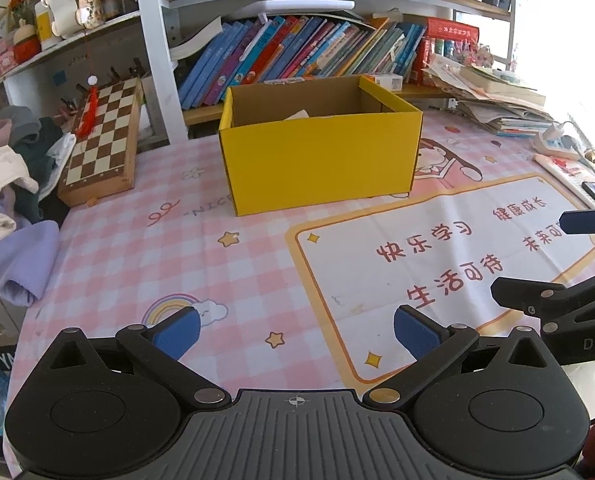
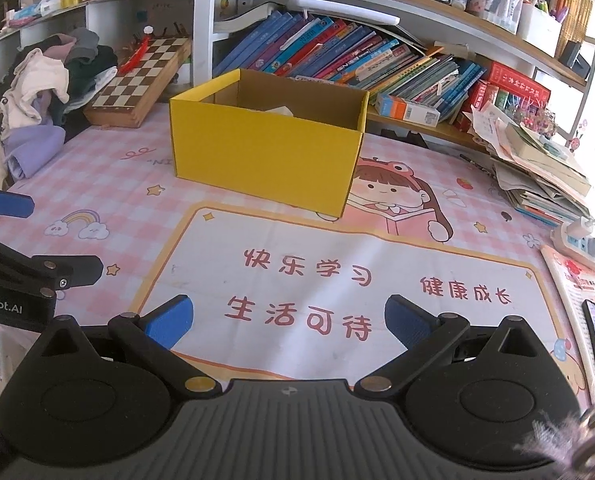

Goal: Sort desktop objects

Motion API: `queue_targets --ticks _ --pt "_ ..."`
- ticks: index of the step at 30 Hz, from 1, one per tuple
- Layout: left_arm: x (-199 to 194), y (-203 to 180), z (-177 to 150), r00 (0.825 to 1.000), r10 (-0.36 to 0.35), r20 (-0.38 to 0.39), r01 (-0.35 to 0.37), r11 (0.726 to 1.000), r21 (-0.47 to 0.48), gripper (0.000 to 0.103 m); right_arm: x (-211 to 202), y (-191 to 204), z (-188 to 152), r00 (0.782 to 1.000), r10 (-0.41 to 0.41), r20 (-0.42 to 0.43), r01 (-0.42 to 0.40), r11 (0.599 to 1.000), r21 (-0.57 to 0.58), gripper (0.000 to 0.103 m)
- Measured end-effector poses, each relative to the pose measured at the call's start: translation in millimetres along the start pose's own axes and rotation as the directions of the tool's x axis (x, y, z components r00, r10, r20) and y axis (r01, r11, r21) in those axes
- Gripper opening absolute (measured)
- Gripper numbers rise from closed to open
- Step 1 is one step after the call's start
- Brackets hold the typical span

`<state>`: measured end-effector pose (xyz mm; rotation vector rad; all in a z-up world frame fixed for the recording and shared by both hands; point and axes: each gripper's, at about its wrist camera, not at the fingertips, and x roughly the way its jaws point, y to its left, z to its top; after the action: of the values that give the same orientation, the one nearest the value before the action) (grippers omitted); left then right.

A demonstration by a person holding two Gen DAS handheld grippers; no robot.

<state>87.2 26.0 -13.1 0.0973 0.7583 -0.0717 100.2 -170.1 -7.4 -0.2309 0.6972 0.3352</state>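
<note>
The box (image 1: 321, 152) stood mid-desk before the books (image 1: 297, 56). Both the left gripper (image 1: 297, 334) and right gripper (image 2: 289, 322) hovered near it, fingers spread, empty. Light, stiff cardboard, probably; its rim looked the best hold.

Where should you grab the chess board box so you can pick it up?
Best guess: grip the chessboard box across its thin wooden edge at the near corner, coming from the table side. It leans tilted, near edge on the table, clothes beside it and shelves behind. Both the left tool and right tool are open and empty.
</note>
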Motion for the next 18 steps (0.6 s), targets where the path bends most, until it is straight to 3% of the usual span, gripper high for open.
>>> queue_targets --ticks 18 --pt "1.1 3.4 1.2 1.0 -0.008 0.003 0.008 1.0 -0.012 0.103 2.4 2.8 0.4 1.0 -0.002 -0.006 0.002 1.0 0.003 0.103"
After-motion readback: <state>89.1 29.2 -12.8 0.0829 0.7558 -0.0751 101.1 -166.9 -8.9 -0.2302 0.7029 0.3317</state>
